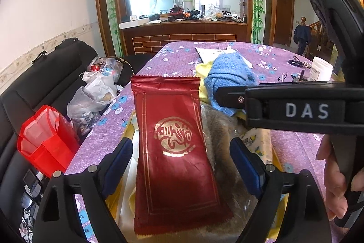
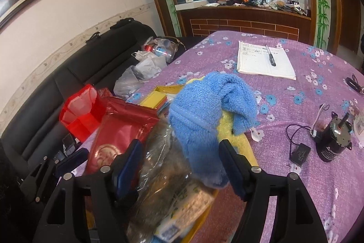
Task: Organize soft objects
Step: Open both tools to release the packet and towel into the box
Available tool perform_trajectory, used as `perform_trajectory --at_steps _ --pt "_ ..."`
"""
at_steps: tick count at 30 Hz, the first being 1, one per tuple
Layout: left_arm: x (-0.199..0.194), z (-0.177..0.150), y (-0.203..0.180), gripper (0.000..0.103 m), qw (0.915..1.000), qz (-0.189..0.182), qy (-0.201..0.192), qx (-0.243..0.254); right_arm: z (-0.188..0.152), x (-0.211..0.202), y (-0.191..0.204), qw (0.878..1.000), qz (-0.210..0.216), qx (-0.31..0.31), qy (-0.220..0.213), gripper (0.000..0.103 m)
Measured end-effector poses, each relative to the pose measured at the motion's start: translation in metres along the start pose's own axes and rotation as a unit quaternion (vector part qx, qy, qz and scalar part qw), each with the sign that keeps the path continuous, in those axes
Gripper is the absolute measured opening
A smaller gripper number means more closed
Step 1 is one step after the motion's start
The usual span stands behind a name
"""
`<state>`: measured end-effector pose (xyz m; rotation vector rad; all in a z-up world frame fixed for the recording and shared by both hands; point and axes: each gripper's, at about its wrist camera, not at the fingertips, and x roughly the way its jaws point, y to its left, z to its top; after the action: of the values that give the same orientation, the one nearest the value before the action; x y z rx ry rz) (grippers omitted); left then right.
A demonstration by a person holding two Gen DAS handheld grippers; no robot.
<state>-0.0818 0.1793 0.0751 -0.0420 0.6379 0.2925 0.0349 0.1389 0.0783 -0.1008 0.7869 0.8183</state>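
A purple counter point(image 2: 284, 111) with a blue-and-white flower print fills the room's foreground, with a black sofa point(image 2: 68, 88) along its left edge and a mirrored wooden sideboard point(image 1: 182, 35) behind.

The left gripper point(image 1: 182, 165) stands spread, its blue pads clear on both sides of a red foil packet point(image 1: 175, 152). The packet lies between them with its long axis running away from the camera, crimped ends near and far; it bears a round gold seal (the characters are too stylised to read).

The right gripper point(image 2: 179, 165) is also spread, with the lower fold of a blue towel point(image 2: 204, 111) hanging between its pads; whether a pad touches it cannot be told. In the left view its body reads "DAS". Beneath the towel lie a yellow cloth point(image 2: 234, 136) and a clear plastic-wrapped bundle point(image 2: 168, 186). Farther out rest a notebook point(image 2: 264, 60) with a pen point(image 2: 270, 56), and a black motor point(image 2: 332, 138).
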Motion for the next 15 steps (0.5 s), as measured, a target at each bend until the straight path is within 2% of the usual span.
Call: perform_trajectory --at_steps 5,10,15 --pt "-0.017 -0.004 -0.006 0.088 0.9999 0.000 -0.012 0.008 -0.010 -0.024 0.004 1.000 0.004 0.001 -0.015 0.079" --pt "-0.033 -0.015 -0.013 0.090 0.9996 0.004 -0.020 0.020 -0.027 -0.050 0.002 0.999 0.014 0.016 -0.032 0.091" --pt "-0.051 -0.027 -0.011 0.091 0.9995 0.003 -0.029 0.015 -0.053 -0.073 0.000 0.999 0.011 0.017 -0.048 0.093"
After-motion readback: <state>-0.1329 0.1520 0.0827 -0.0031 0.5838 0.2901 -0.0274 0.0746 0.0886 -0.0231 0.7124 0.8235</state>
